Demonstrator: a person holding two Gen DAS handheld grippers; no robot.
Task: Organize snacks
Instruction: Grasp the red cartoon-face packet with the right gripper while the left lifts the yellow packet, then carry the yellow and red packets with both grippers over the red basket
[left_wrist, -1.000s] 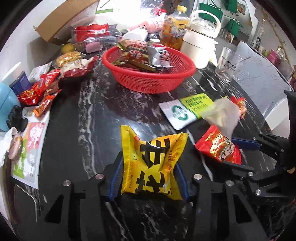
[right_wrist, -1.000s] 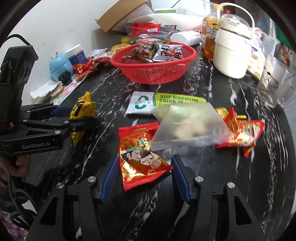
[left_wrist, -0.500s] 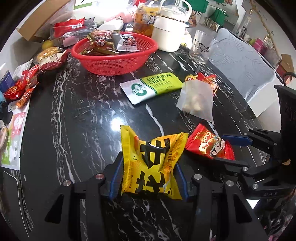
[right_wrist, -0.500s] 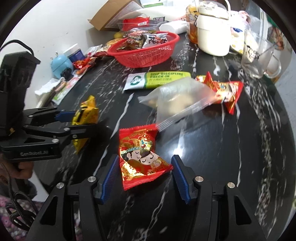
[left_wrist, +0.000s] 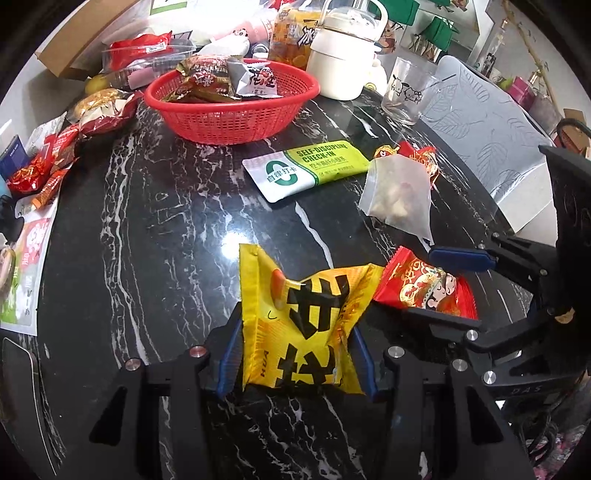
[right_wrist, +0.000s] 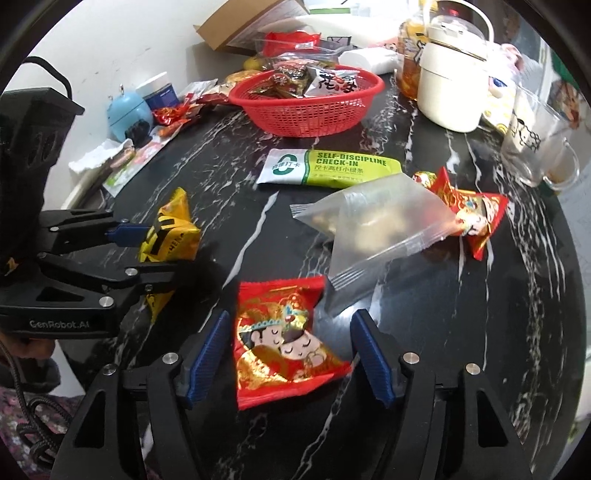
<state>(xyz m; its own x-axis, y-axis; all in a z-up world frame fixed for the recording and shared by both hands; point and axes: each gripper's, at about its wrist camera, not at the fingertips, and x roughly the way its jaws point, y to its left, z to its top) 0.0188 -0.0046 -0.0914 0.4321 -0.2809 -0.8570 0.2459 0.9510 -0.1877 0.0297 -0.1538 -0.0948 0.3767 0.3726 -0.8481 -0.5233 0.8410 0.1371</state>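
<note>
My left gripper (left_wrist: 297, 358) is shut on a yellow snack packet (left_wrist: 303, 325) with black characters; it also shows in the right wrist view (right_wrist: 168, 236). My right gripper (right_wrist: 288, 354) is shut on a red snack packet (right_wrist: 282, 339) with cartoon faces, seen in the left wrist view (left_wrist: 424, 290) beside the yellow one. Both are held above the black marble table (left_wrist: 147, 221). A red basket (left_wrist: 232, 107) holding several snacks stands at the back, also in the right wrist view (right_wrist: 306, 107).
On the table lie a green-white packet (left_wrist: 306, 170), a clear bag (left_wrist: 399, 199) and another red packet (right_wrist: 469, 210). A white pot (left_wrist: 347, 62), a glass mug (right_wrist: 535, 147), a bottle and loose snacks (left_wrist: 48, 162) crowd the back and left.
Both grippers, still holding their packets, first pulled back from the basket, then moved toward it again. The basket and table items look closer and larger than half a second ago.
</note>
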